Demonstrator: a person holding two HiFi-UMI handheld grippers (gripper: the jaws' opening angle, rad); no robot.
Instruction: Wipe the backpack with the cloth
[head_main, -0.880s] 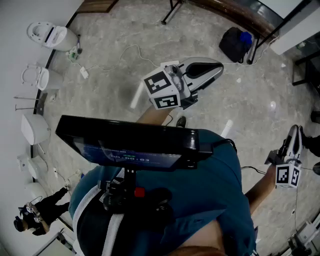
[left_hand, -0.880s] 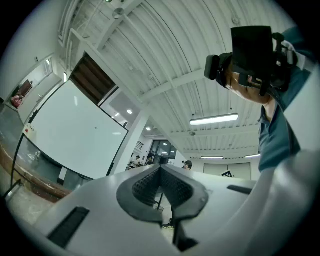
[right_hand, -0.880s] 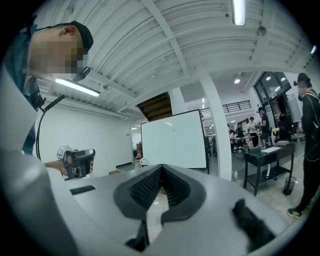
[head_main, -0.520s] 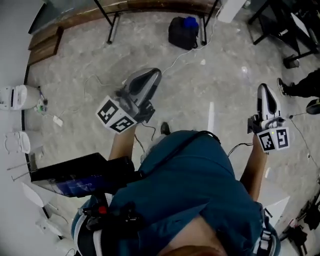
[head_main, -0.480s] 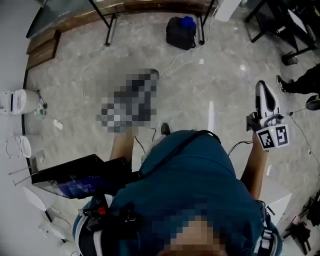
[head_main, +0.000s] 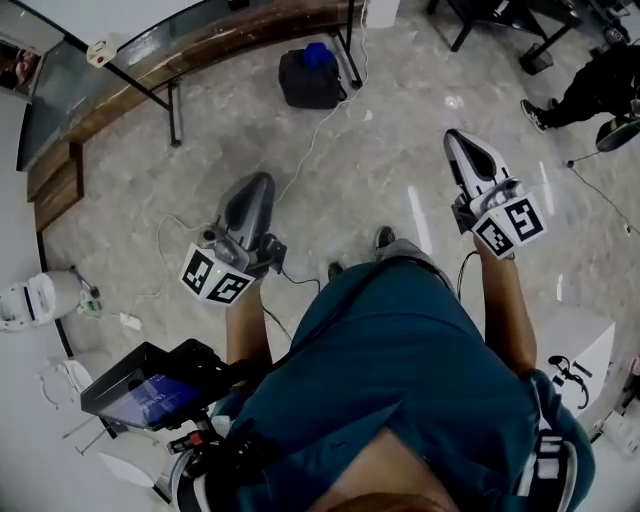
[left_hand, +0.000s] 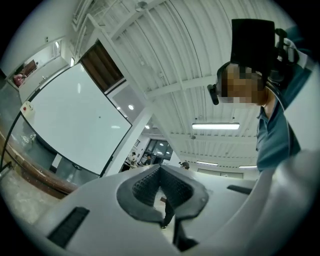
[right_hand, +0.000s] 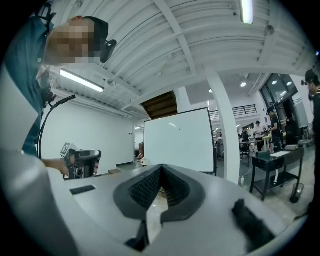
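left gripper (head_main: 258, 185): jaws together, empty.
right gripper (head_main: 457, 140): jaws together, empty.
backpack (head_main: 308, 82): on floor beside table leg (head_main: 352, 45), blue item (head_main: 318, 52) on top, well apart from grippers.
screen (head_main: 150, 395): print too small to read.

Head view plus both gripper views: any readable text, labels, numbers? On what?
None readable.
Screen at the person's chest: lit print, too blurred to read.
Marker cube on left gripper, marker cube on right gripper: square patterns only, no letters.
Whiteboard: blank.
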